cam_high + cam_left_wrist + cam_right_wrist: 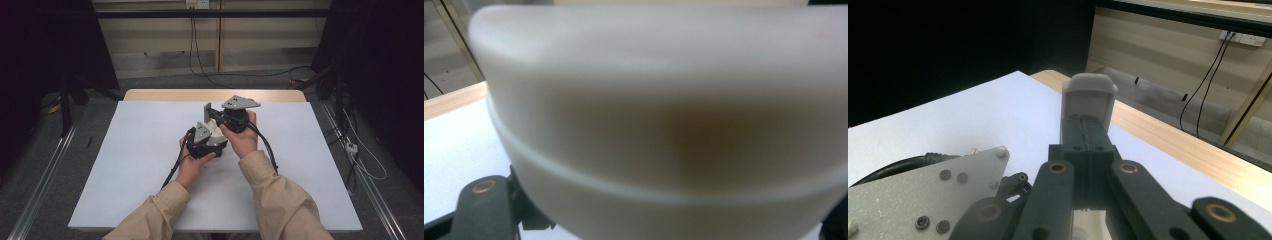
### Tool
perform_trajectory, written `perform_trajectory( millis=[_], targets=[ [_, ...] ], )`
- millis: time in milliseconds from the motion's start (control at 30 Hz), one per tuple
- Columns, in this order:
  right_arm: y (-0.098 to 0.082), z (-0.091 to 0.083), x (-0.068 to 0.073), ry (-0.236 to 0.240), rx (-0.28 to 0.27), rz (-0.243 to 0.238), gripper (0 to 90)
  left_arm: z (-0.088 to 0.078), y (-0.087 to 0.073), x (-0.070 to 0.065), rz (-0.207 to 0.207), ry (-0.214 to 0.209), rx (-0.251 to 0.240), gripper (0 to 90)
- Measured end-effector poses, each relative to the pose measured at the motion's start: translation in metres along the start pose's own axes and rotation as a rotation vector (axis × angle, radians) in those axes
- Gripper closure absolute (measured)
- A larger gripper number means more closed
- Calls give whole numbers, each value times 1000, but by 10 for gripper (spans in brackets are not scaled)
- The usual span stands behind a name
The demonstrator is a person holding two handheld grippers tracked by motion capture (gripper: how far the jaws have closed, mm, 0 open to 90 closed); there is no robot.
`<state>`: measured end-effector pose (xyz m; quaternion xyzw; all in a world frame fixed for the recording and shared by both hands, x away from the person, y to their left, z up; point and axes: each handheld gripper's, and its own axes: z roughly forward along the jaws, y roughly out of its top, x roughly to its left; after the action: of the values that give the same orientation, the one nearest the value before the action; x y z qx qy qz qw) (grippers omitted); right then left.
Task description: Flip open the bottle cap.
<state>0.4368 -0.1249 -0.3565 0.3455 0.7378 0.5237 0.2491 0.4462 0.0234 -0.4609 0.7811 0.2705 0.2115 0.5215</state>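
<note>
A smooth white rounded object sits blurred right against the left gripper view's lens; a black linkage arm shows beside it at the lower left. From above, the white object lies between both hands at the table's middle, and my left gripper is shut on it. My right gripper is held just behind and to the right, tilted up. Its two black fingers are pressed together with nothing between them, capped by a pale tip.
The white table sheet spreads wide on every side of the hands, with a wooden edge at the back. The left gripper's grey plate sits close under the right gripper. Cables hang on the far wall.
</note>
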Motion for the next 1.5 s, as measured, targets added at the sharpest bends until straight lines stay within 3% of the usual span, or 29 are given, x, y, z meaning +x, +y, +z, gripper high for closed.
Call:
perform_trajectory(
  millis=[667, 1167, 1500],
  targets=[
    [4, 8, -1, 4, 8, -1, 900, 0, 0, 0, -7, -1, -3, 186],
    [5, 14, -1, -7, 34, -32, 900, 0, 0, -1, -8, 1, -4, 186],
    [3, 18, -1, -7, 33, -14, 900, 0, 0, -1, -7, 1, -4, 186]
  ],
)
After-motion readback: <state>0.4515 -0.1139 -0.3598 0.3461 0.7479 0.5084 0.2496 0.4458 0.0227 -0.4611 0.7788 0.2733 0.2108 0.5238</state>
